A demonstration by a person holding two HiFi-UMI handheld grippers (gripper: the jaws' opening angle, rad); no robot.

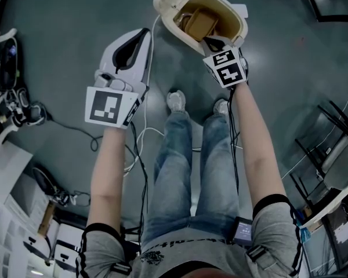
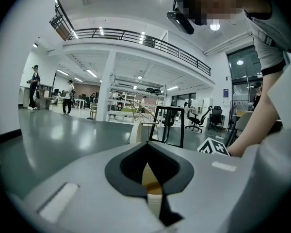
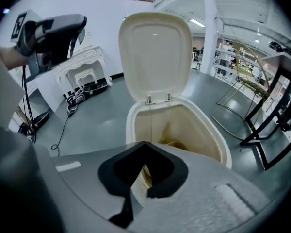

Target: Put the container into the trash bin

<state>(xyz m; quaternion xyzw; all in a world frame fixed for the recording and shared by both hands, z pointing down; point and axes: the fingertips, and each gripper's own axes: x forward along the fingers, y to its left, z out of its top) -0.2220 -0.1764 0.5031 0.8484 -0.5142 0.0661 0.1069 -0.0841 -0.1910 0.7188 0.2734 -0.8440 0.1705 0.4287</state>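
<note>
Person standing on grey floor (image 1: 58,33); jeans and pale shoes (image 1: 177,101) show between the two arms.

Trash bin (image 1: 241,21): cream plastic, on the floor ahead of the feet. Lid (image 3: 155,52) is hinged up and stands nearly upright at the far side.

Container (image 1: 200,22): tan-brown, boxy, lying inside the bin, well below the rim. In the right gripper view only a tan edge of it shows at the bottom. Nothing is touching it.

Right tongs (image 1: 212,41): over the near rim of the bin, pointing into the opening. Tips meet (image 3: 145,143) and there is nothing between them; only the bin interior shows through the slit lower down.

Left tongs (image 1: 144,33): held left of the bin, clear of it, aimed across the hall rather than down. Tips together (image 2: 146,143) and empty.

Markings: each marker cube carries black-and-white square code patterns, with no letters or numbers. The left cube (image 1: 110,106) shows one face. The right cube (image 1: 226,67) shows two faces, and its corner also appears in the left gripper view (image 2: 213,147). There is print along the shirt hem (image 1: 168,245), too small to read.

Surroundings: white and black cables (image 1: 145,135) trail across the floor by the feet. A black metal frame (image 3: 276,106) stands right of the bin and a white ornate mantel (image 3: 85,64) stands by the far wall.
</note>
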